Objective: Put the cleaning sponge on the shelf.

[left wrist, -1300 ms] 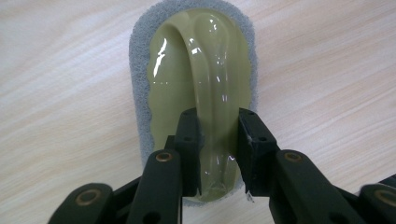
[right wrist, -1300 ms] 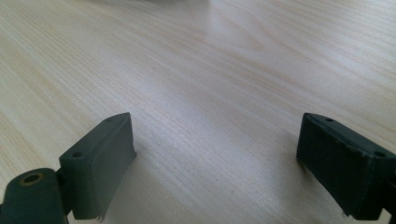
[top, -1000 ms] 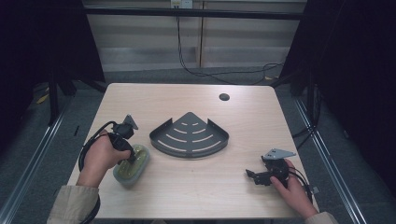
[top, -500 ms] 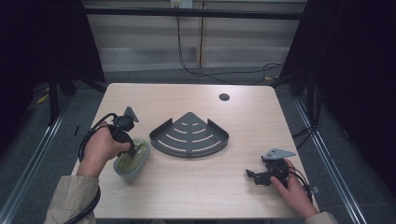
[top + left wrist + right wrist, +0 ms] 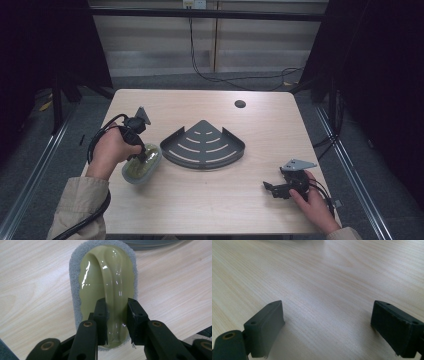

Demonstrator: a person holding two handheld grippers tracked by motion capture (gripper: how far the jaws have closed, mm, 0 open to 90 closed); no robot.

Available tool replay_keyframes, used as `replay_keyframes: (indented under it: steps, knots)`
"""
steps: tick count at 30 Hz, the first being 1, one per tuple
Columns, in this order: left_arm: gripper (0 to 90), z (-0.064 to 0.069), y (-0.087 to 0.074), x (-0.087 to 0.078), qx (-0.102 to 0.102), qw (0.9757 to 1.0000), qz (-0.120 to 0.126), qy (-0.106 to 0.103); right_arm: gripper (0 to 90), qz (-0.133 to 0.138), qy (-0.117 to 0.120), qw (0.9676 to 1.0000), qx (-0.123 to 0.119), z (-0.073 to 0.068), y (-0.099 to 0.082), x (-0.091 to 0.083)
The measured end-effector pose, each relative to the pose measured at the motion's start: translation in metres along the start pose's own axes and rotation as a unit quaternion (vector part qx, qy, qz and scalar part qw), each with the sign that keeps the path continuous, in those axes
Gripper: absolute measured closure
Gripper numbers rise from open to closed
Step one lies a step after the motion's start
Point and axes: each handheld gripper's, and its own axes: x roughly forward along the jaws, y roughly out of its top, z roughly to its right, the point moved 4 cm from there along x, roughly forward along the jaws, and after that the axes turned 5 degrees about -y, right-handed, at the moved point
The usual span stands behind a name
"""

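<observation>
- The left gripper (image 5: 142, 156) is held in the person's left hand (image 5: 111, 152) near the left edge of the tabletop (image 5: 210, 200), pointing down onto a scrubbing pad (image 5: 141, 165).
- In the left gripper view, that gripper (image 5: 117, 315) has its two black jaws closed against the sides of the raised ridge that runs along the top of the scrubbing pad (image 5: 103, 282); the ridge sits between them and both jaws touch it.
- The scrubbing pad has a glossy olive-green top and a grey, rough-looking rim around it. It lies flat on the wood, long and oval.
- The pad lies near the left edge, just beside the left corner of a dark grey corner shelf (image 5: 204, 145); whether they touch cannot be told.
- The corner shelf is fan-shaped with curved slots and a low wall, and it lies flat around the middle of the tabletop, its point toward the far edge.
- A strip of the same shelf (image 5: 150, 243) shows at the top of the left gripper view, just past the far end of the pad.
- The right gripper (image 5: 270, 188) rests low near the front right corner, held by the right hand (image 5: 312, 202), well apart from the shelf.
- In the right gripper view, the right gripper (image 5: 327, 322) has its jaws spread wide, with bare wood between them and nothing held.
- A small dark round spot (image 5: 240, 104) sits near the far edge, toward the right.
</observation>
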Motion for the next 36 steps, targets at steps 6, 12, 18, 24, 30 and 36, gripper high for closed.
replay_keyframes:
  steps: [6,12,18,24,30,36]
  knots:
    - [71.8,-0.001,0.006,-0.007,0.003,1.0,-0.004,0.004,10.6,0.001,-0.001,1.0,-0.001,0.0,0.0,0.0]
    - [71.8,0.001,0.014,-0.013,0.007,1.0,0.0,0.003,10.6,0.002,0.0,1.0,-0.002,0.0,0.0,0.0]
    - [71.8,0.005,0.023,-0.019,0.015,0.9999,0.004,0.006,10.6,0.002,0.0,1.0,-0.002,0.0,0.0,0.0]
    - [71.8,0.01,0.034,-0.02,0.021,0.9997,0.012,0.0,10.6,0.001,0.0,1.0,-0.002,0.0,0.0,0.0]
    - [71.8,0.014,0.044,-0.018,0.028,0.9996,0.009,0.0,10.6,0.002,0.0,1.0,-0.002,0.0,0.0,0.0]
    - [71.8,0.018,0.054,-0.016,0.039,0.9992,0.013,0.002,10.5,0.001,-0.001,1.0,-0.002,0.0,0.0,0.0]
